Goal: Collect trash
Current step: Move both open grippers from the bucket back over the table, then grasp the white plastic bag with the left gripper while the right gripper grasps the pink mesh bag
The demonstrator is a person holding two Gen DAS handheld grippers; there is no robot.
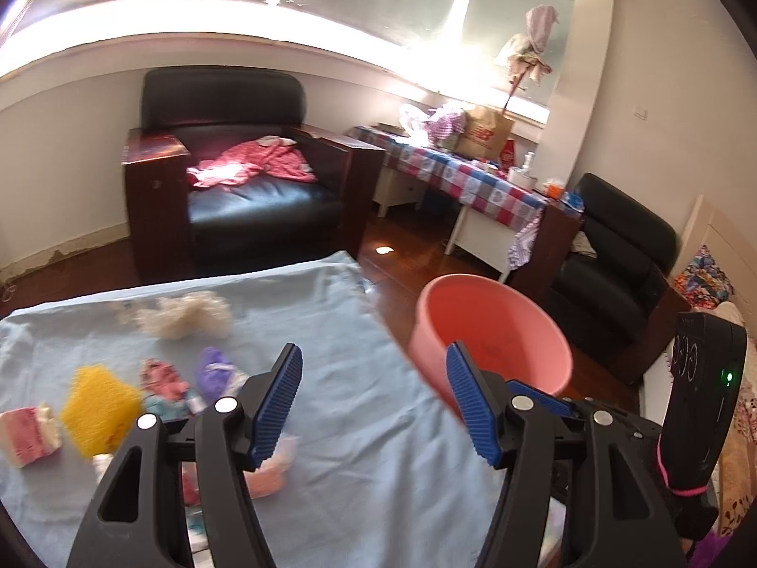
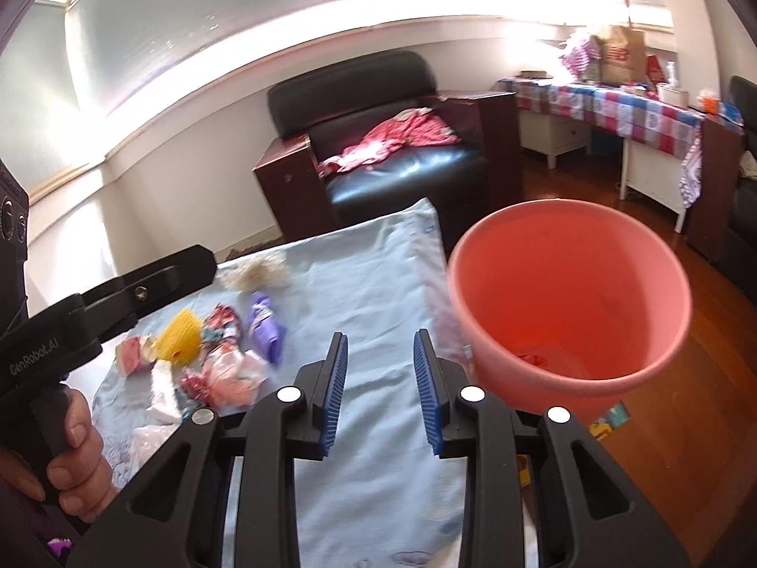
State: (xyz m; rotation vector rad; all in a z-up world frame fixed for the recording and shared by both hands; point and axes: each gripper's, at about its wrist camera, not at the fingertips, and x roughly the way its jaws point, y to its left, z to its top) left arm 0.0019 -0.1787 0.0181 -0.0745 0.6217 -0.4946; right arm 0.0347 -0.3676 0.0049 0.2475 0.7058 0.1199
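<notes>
A pile of trash lies on the light blue cloth (image 1: 359, 407): a yellow sponge (image 1: 99, 412), a purple wrapper (image 1: 215, 371), a beige fluffy wad (image 1: 187, 315) and pink wrappers (image 1: 163, 376). A pink bucket (image 1: 492, 336) stands off the cloth's right edge; in the right wrist view (image 2: 567, 312) a small red scrap lies at its bottom. My left gripper (image 1: 378, 402) is open and empty above the cloth, right of the pile. My right gripper (image 2: 381, 388) is open and empty over the cloth, left of the bucket. The pile also shows in the right wrist view (image 2: 213, 350).
A black armchair (image 1: 236, 175) with a pink garment stands behind the cloth-covered surface. A table with a checked cloth (image 1: 463, 175) and bags stands at the right wall, next to a second black chair (image 1: 615, 265). The floor is dark wood.
</notes>
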